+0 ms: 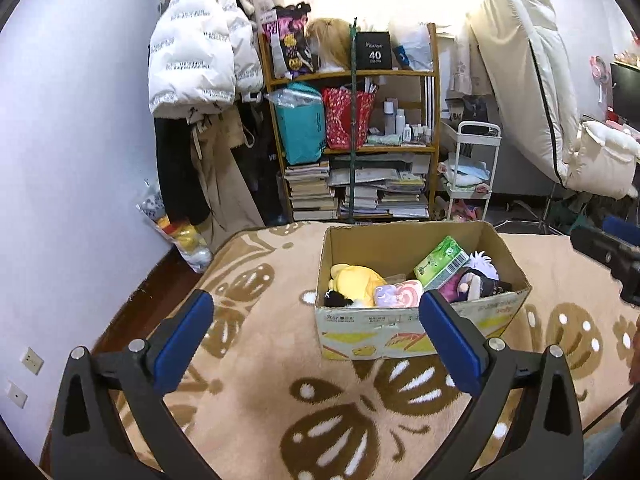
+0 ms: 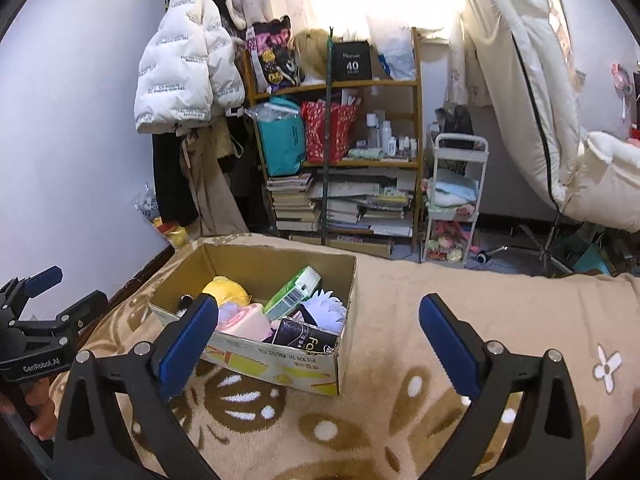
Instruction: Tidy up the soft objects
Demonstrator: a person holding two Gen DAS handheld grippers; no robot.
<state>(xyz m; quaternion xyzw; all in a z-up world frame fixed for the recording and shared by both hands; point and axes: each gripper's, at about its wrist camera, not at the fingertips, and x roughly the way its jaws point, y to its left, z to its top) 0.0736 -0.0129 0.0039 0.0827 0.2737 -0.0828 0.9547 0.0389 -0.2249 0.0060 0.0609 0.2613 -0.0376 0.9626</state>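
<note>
A cardboard box (image 1: 416,326) stands on a tan blanket (image 1: 260,360). Inside lie a yellow plush (image 1: 356,280), a pink swirl cushion (image 1: 400,293), a green tissue pack (image 1: 442,263) and a purple-white plush (image 1: 478,276). My left gripper (image 1: 316,316) is open and empty, just in front of the box. The right wrist view shows the box (image 2: 280,364) at left with the same yellow plush (image 2: 226,290), green pack (image 2: 294,294) and a black packet (image 2: 304,338). My right gripper (image 2: 318,320) is open and empty, to the right of the box. The left gripper (image 2: 36,320) shows at far left.
A wooden shelf (image 1: 352,128) with bags and books stands behind the bed. A white jacket (image 1: 196,52) hangs at left. A white cart (image 1: 470,172) and a chair (image 1: 552,100) stand at right. A bag of plush toys (image 1: 180,232) lies on the floor by the wall.
</note>
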